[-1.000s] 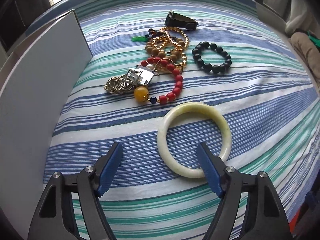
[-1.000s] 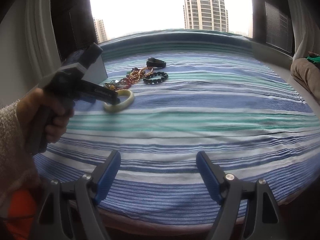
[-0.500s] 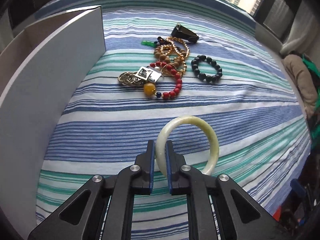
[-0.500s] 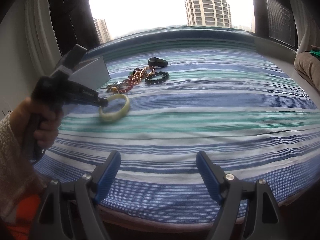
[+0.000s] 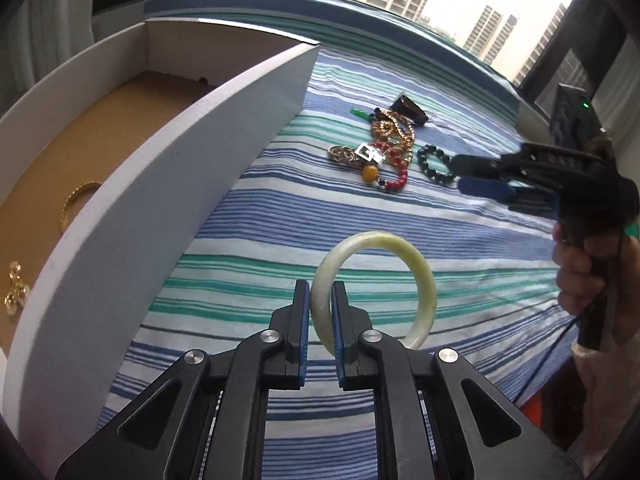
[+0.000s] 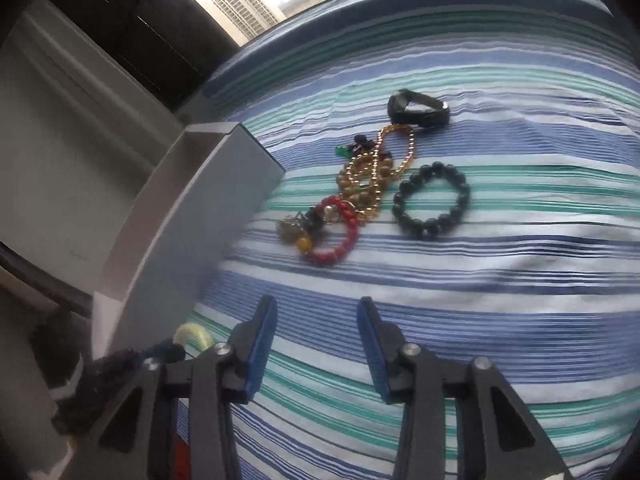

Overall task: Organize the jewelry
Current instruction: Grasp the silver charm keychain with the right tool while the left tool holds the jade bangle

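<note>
My left gripper (image 5: 321,300) is shut on the pale jade bangle (image 5: 420,276) and holds it lifted above the striped cloth, beside the white box (image 5: 168,184). The bangle also peeks out in the right wrist view (image 6: 194,334). The box holds a gold bracelet (image 5: 76,202) and gold earrings (image 5: 16,294). A pile of jewelry (image 5: 380,152) lies further out: red bead bracelet (image 6: 340,236), gold chain (image 6: 384,160), black bead bracelet (image 6: 432,200), black watch (image 6: 418,110). My right gripper (image 6: 316,320) is open and empty, hovering just short of the pile; it shows in the left wrist view (image 5: 480,178).
The blue, green and white striped cloth (image 6: 500,320) covers the surface. The box wall (image 6: 192,232) stands at the left of the pile. A window with buildings lies behind. A beige wall (image 6: 60,120) is at the left.
My left gripper closed on the jade bangle, lifted it and swung toward the box. My right gripper moved forward and left toward the jewelry pile, still open.
</note>
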`<control>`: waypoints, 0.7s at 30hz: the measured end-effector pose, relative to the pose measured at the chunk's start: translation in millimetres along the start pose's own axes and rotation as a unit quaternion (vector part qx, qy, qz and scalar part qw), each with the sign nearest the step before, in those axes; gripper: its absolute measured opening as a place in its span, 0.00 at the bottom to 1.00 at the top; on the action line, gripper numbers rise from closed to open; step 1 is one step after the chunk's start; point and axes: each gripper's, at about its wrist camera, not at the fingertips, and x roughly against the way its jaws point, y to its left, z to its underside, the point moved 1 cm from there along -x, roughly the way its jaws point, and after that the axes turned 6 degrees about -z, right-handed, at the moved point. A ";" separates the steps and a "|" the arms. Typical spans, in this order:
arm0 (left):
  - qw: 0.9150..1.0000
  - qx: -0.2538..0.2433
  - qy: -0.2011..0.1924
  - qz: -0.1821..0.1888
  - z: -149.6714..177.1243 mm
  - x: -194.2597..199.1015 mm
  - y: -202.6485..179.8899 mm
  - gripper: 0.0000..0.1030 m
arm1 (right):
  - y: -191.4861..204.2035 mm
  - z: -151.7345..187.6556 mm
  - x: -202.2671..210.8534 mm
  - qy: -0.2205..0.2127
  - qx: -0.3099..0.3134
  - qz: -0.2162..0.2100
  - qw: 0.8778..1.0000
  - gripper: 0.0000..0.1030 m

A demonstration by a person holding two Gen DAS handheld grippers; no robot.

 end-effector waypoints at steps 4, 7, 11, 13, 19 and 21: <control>1.000 0.014 0.001 0.003 10.0 6.8 16.3 0.08 | 6.1 -31.9 -58.6 0.015 -0.068 0.014 0.997 0.41; 1.000 0.021 0.001 0.002 17.0 9.7 28.0 0.09 | 12.6 -46.5 -81.5 0.000 -0.068 0.087 0.994 0.43; 1.000 0.030 0.005 0.008 21.9 8.8 36.5 0.09 | 24.2 -54.0 -107.2 0.021 -0.068 0.119 0.990 0.43; 0.999 0.035 0.005 0.014 23.9 9.4 40.8 0.10 | 34.4 -59.2 -112.0 0.025 -0.038 0.174 0.984 0.43; 0.999 0.042 0.003 0.023 29.9 16.5 46.4 0.10 | 104.9 -51.1 -132.0 0.119 0.320 0.162 0.926 0.43; 0.999 0.043 0.002 0.029 29.1 16.7 45.0 0.10 | 113.5 -36.8 -138.9 0.159 0.406 0.151 0.887 0.43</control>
